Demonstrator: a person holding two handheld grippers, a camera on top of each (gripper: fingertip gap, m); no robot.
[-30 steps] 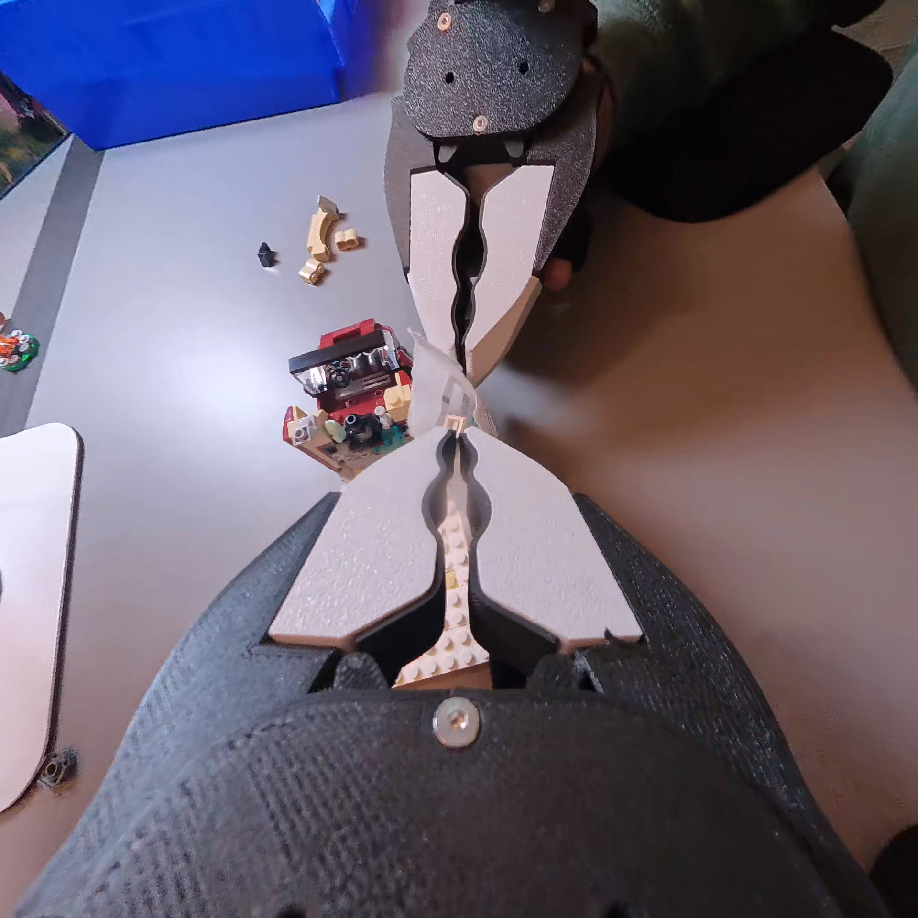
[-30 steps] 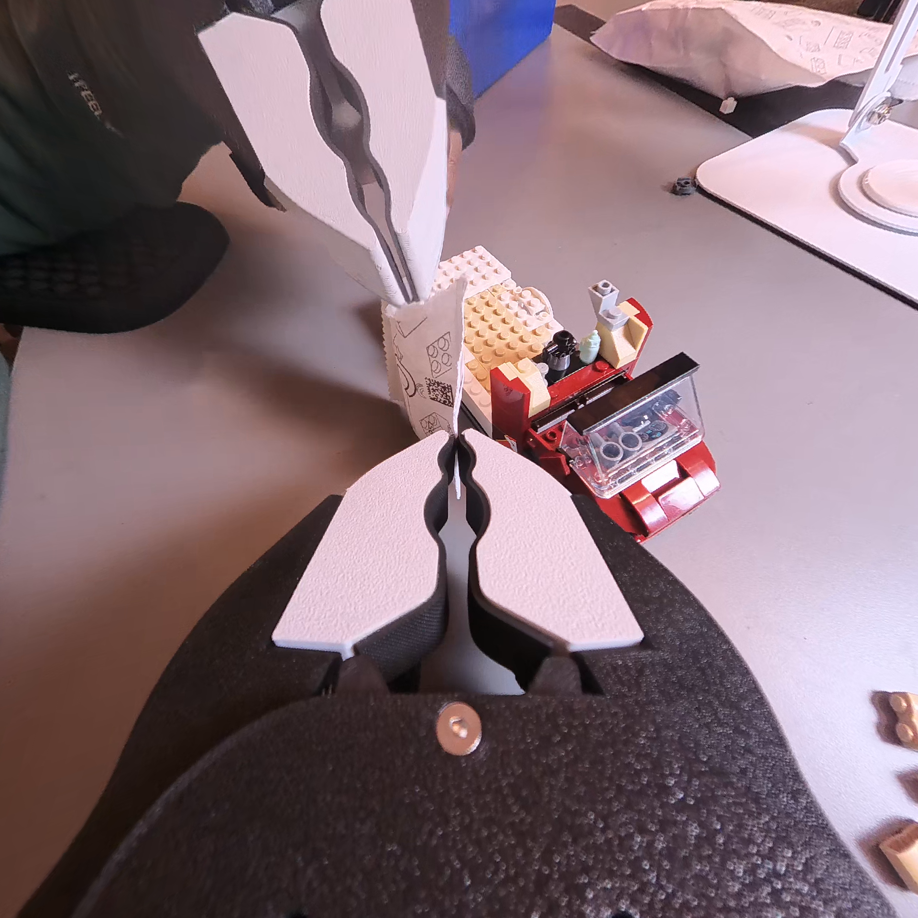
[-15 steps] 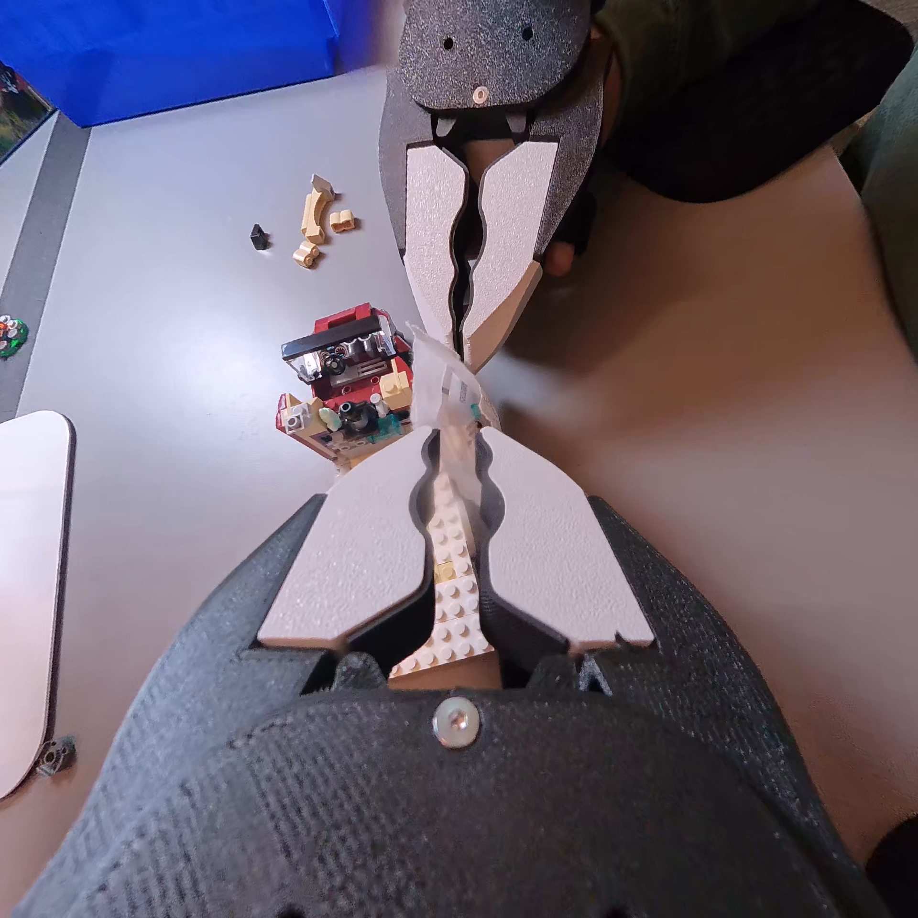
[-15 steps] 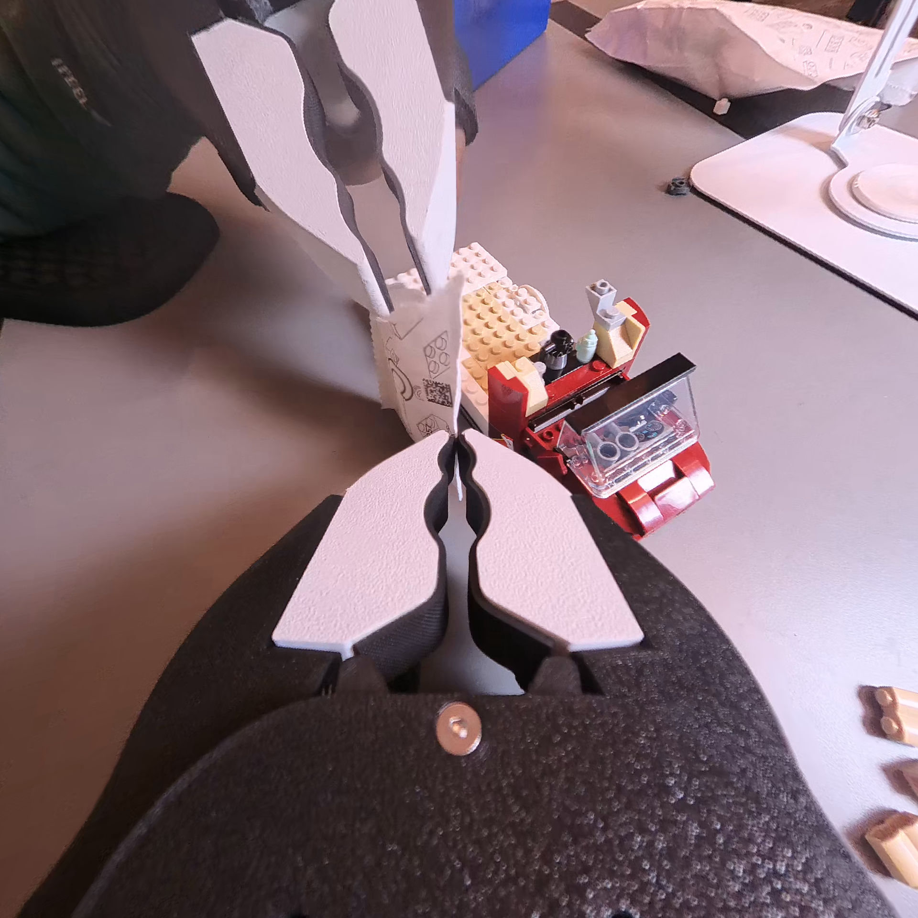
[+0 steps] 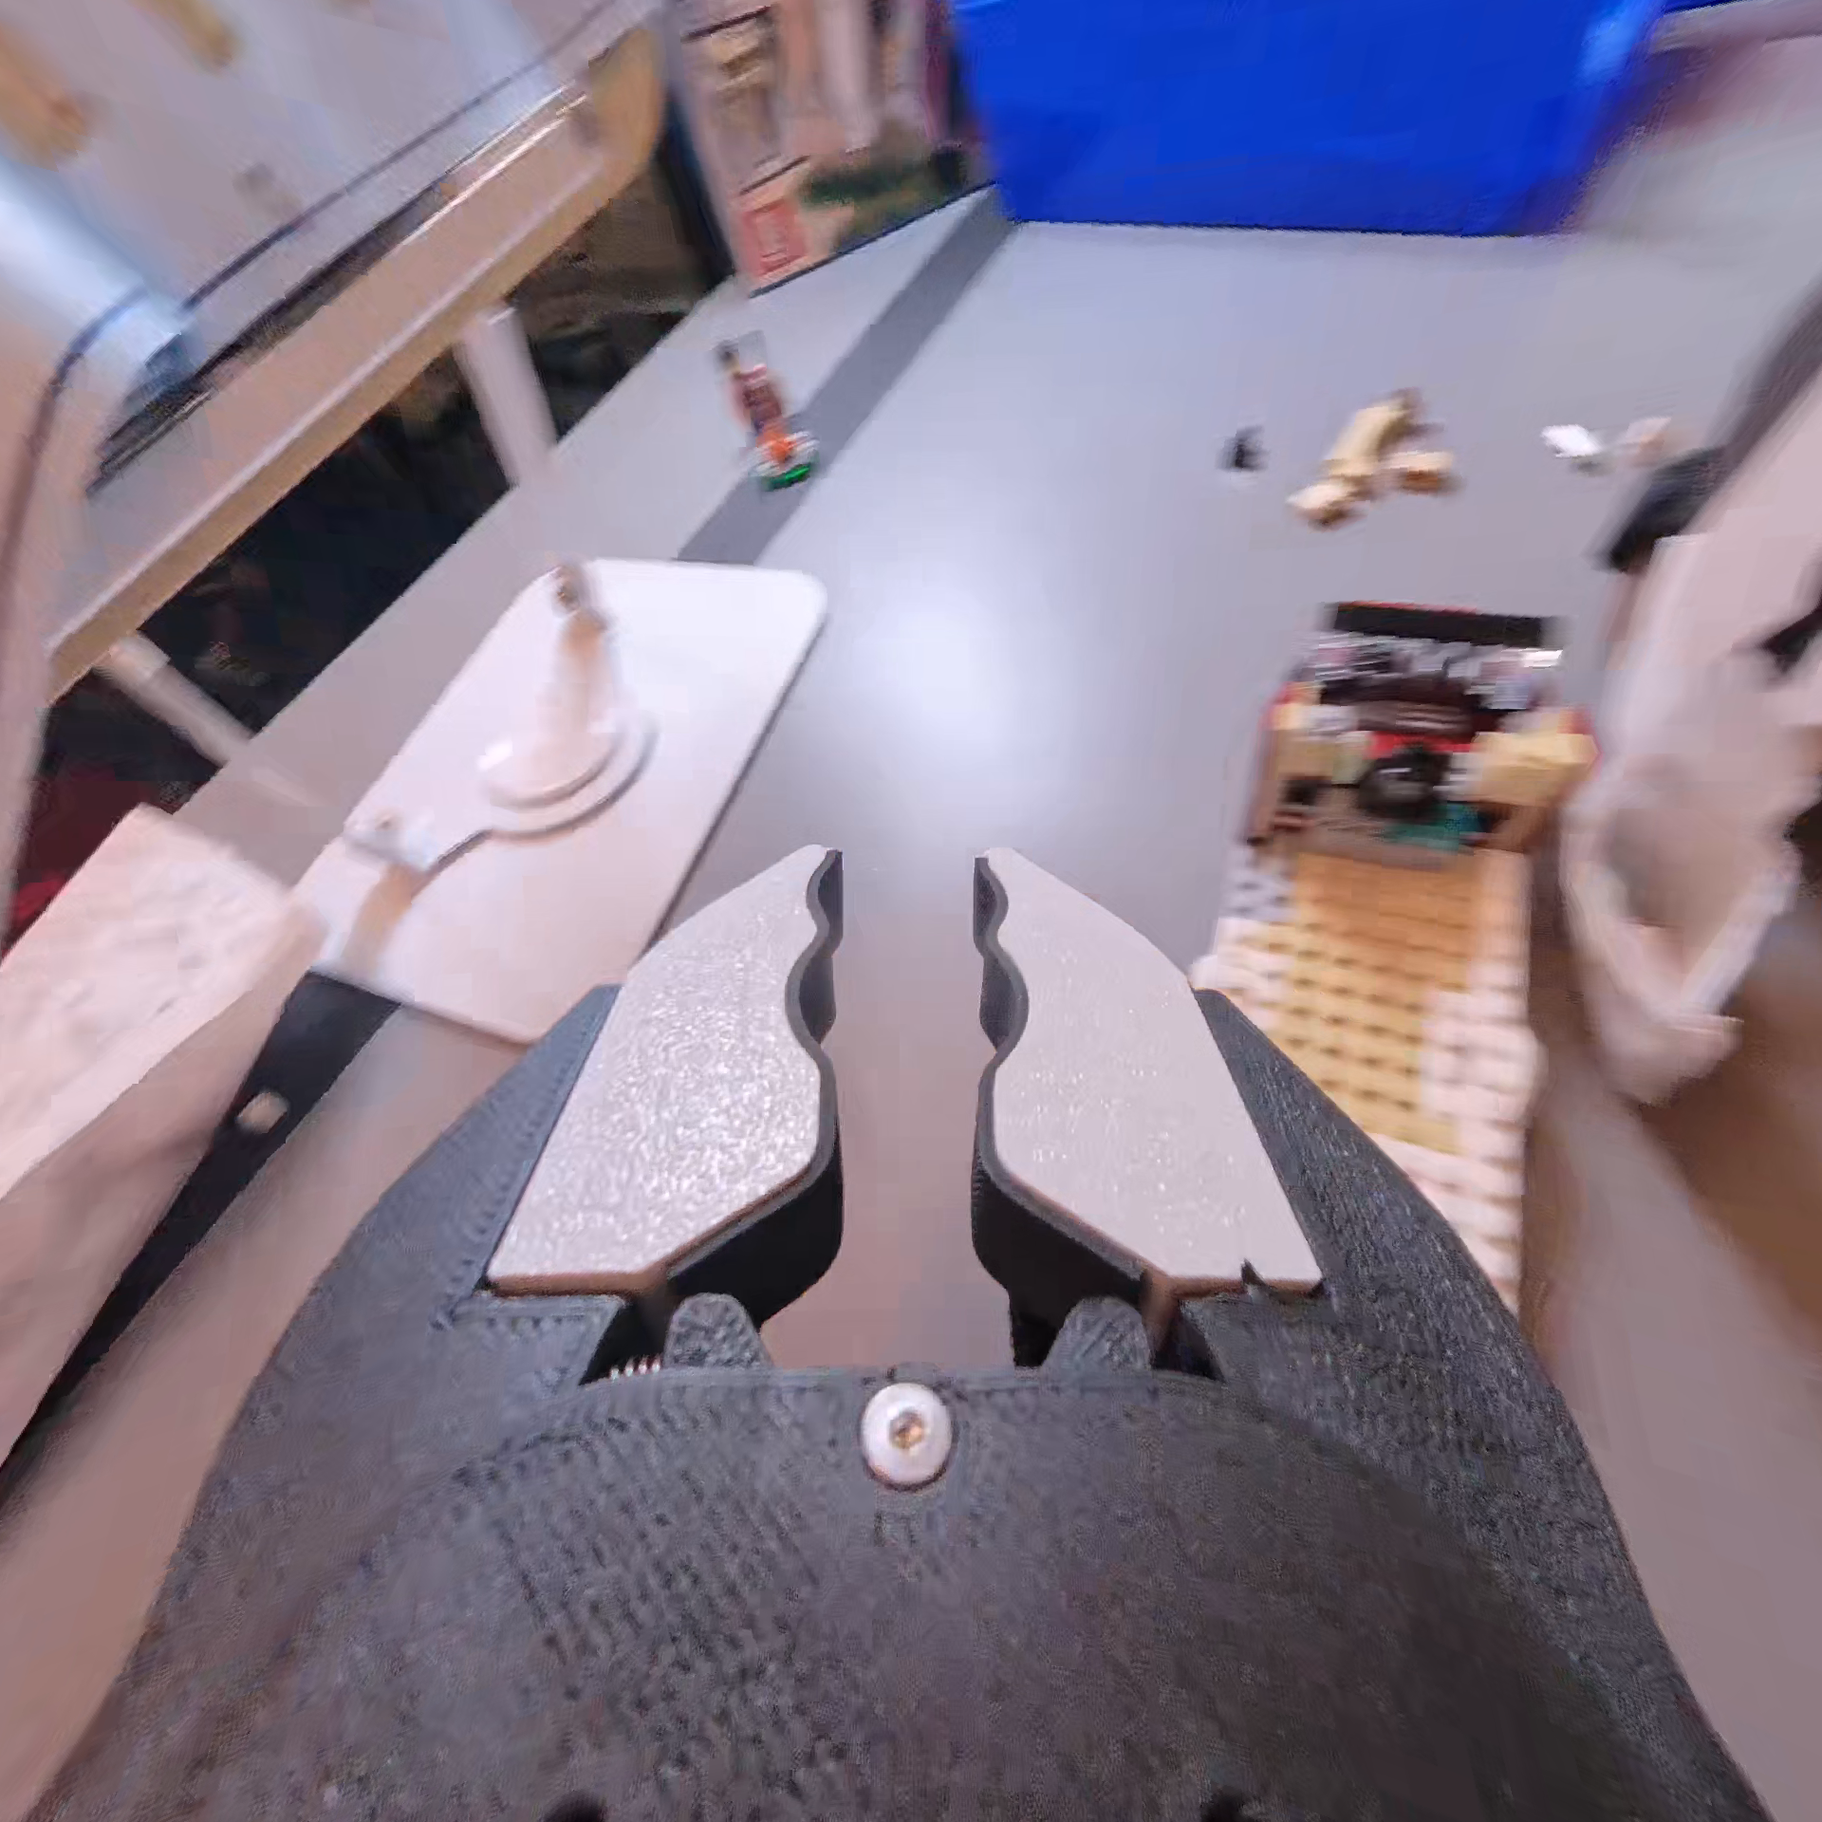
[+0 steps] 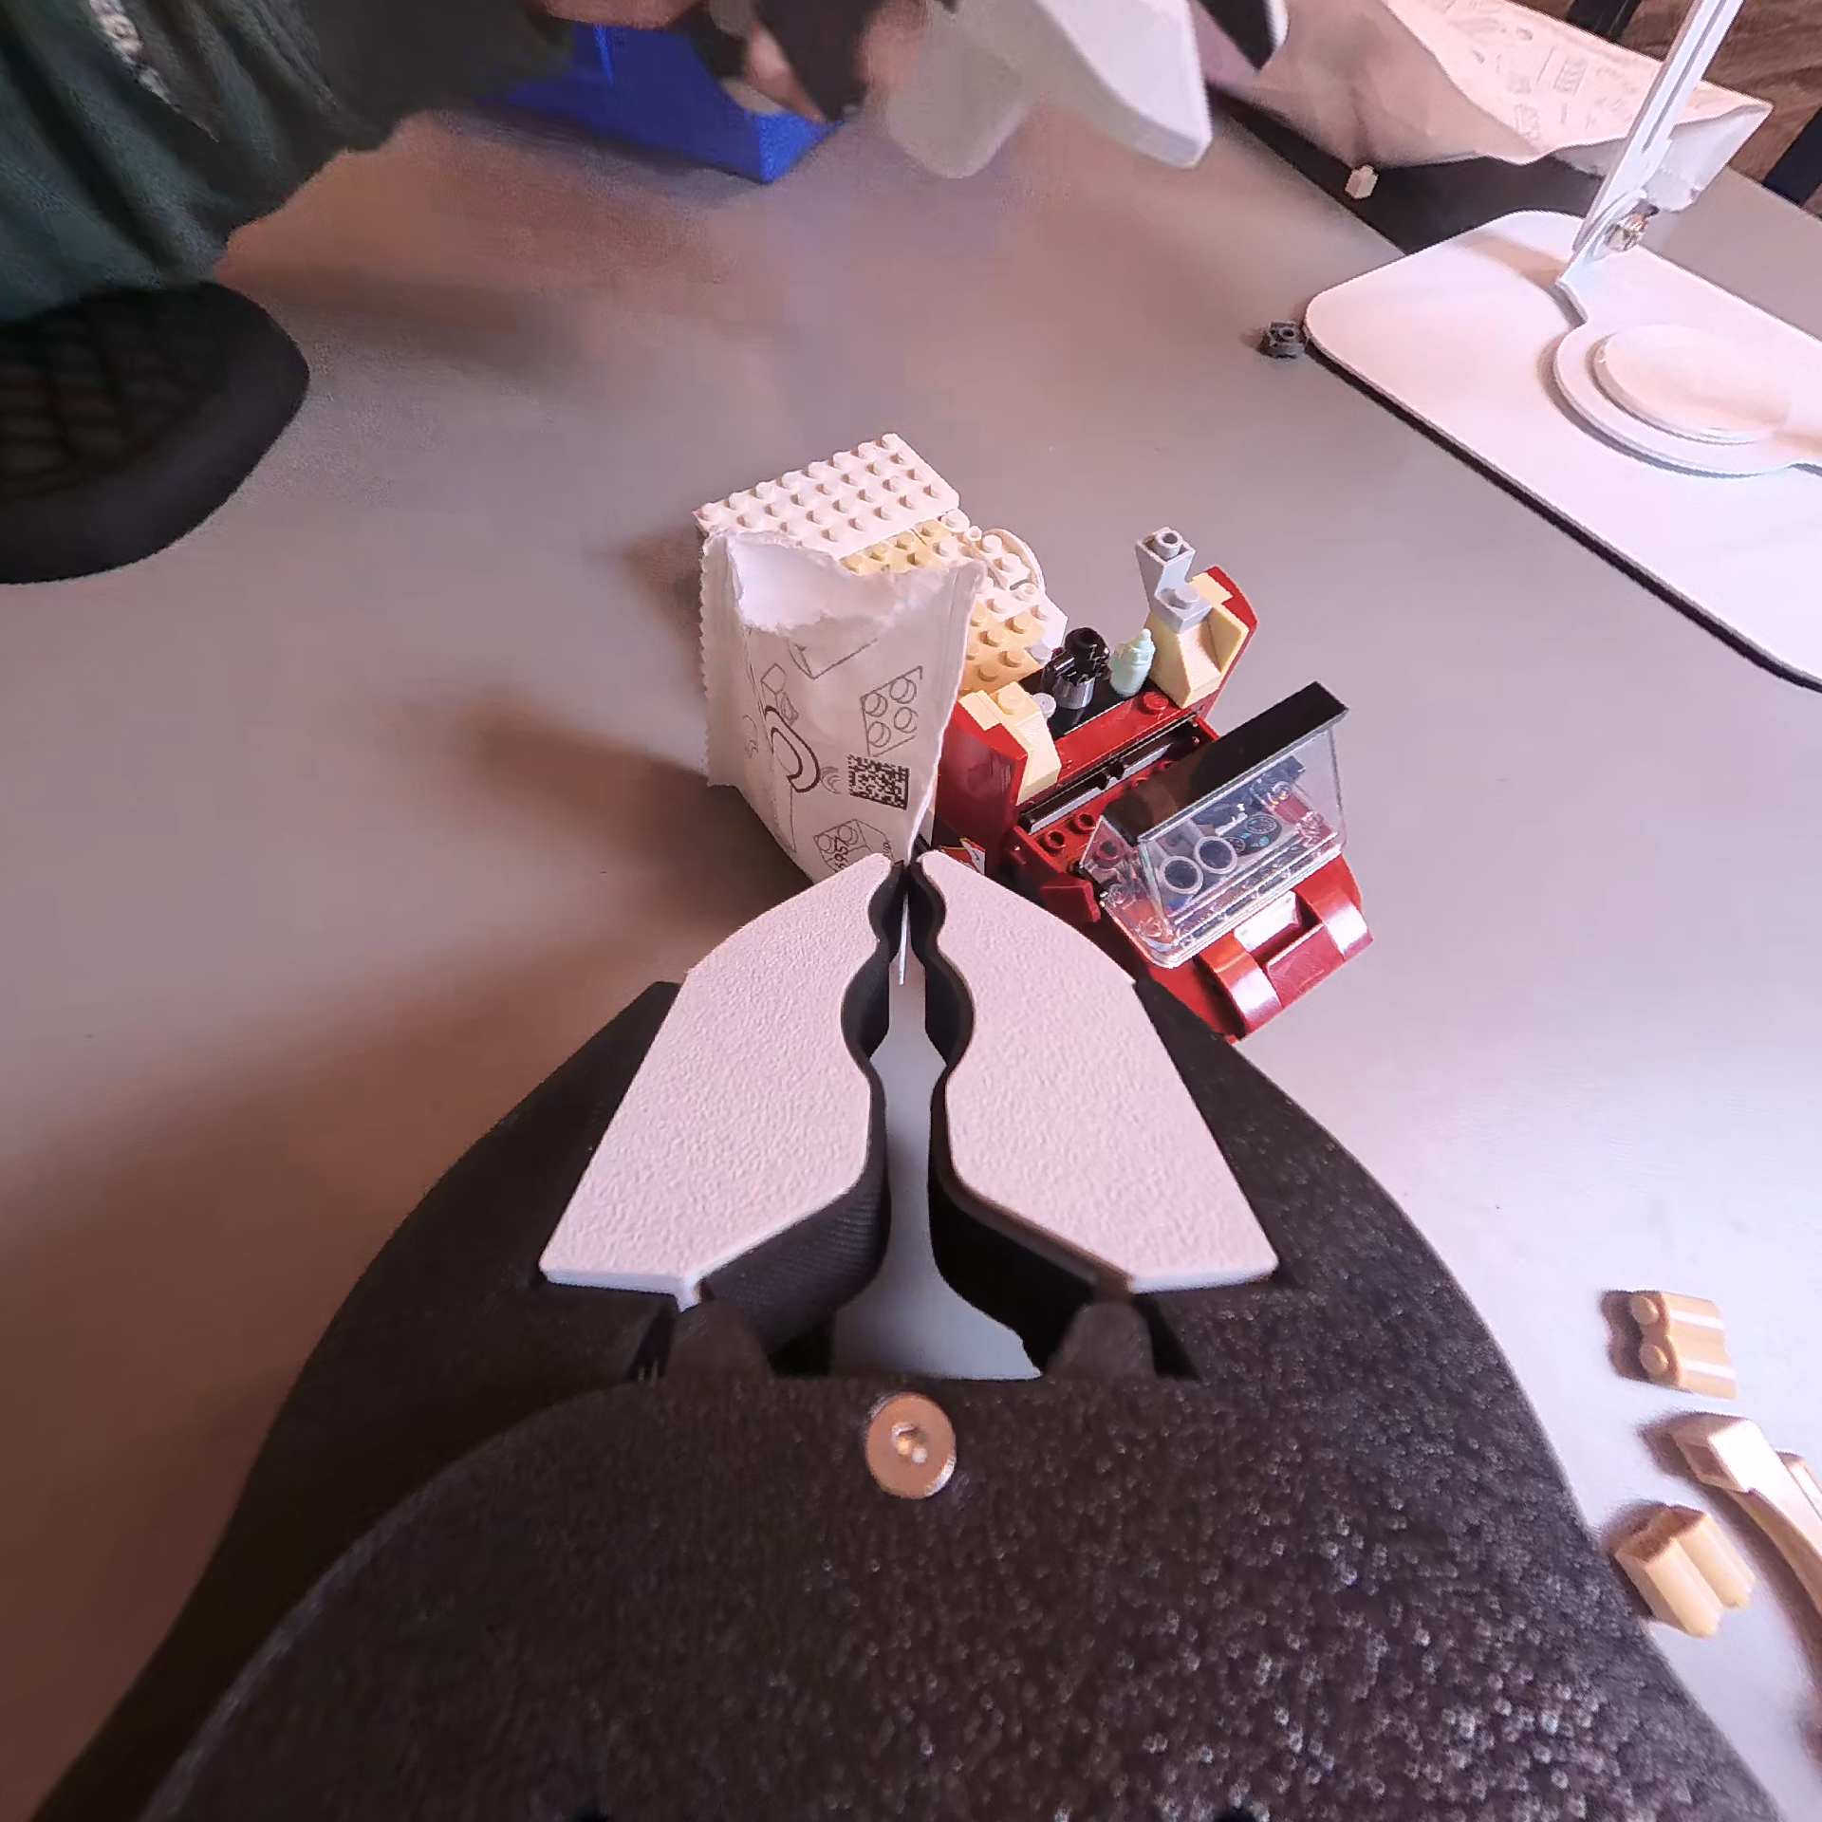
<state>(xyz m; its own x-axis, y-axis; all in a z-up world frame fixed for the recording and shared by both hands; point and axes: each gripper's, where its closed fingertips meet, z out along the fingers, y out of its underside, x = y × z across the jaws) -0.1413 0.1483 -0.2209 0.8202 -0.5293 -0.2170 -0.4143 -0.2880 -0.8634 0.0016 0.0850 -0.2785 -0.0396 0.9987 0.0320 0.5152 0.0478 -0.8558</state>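
The right tool (image 6: 905, 873) has its two pads closed tip to tip on the lower corner of a white paper bag (image 6: 838, 700), whose thin edge shows pinched between the fingertips. The bag stands upright just ahead of the tool, its top torn open, printed with black line drawings. Touching the bag's right side is a dark red brick-built vehicle (image 6: 1163, 818) with a clear windscreen, tan parts and a white studded plate (image 6: 838, 488) at its far end, behind the bag. To the right of the tool's body, loose tan bricks (image 6: 1676, 1346) lie on the grey bench (image 6: 394, 789). Farther ahead on the right sits a white stand base (image 6: 1479, 325) with a small dark piece just beside its corner.

The left tool (image 5: 907, 873) is wide open, with only bare bench between its fingers. Ahead to its left lies the white stand base (image 5: 690, 690); to its right, blurred, are the vehicle (image 5: 1420, 739) and its studded plate (image 5: 1380, 946). Far ahead stand a small figure (image 5: 764, 414), tan bricks (image 5: 1370, 458) and a blue bin (image 5: 1282, 108).
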